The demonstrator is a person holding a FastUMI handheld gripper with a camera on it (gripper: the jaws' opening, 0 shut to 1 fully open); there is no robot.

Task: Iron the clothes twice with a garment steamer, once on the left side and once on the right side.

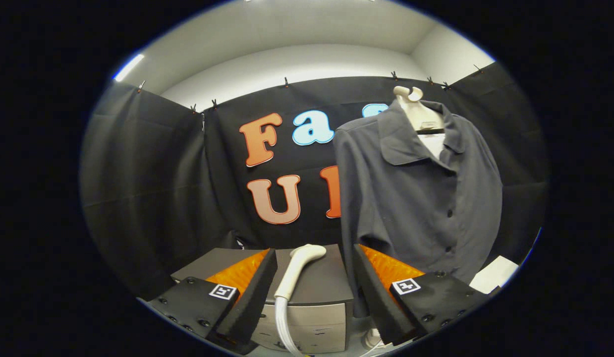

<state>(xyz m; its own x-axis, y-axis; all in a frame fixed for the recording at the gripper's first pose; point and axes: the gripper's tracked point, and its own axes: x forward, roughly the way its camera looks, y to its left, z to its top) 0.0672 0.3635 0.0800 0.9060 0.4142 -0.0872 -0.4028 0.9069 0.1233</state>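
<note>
Hand-held gripper (314, 292), lower centre: fingers spread, holding nothing. Steamer head (298, 267), between them, lies on a grey box (316, 287). Grey shirt (416, 198), upper right, hangs on a mannequin form (418, 111). Ironing apparently unstarted; both passes remain.

Grey cabinet (316, 292) carries white steamer head (299, 270) lying on top; hose (282, 327) hangs down front.

Two chunky black fingers (237, 302) on this gripper (316, 292), wedge-shaped, standing wide apart. Bright orange ribbed panels run along each one's top. Each base block carries a small square black-and-white marker, and dark round screw heads dot the matte black plates beside them.
</note>
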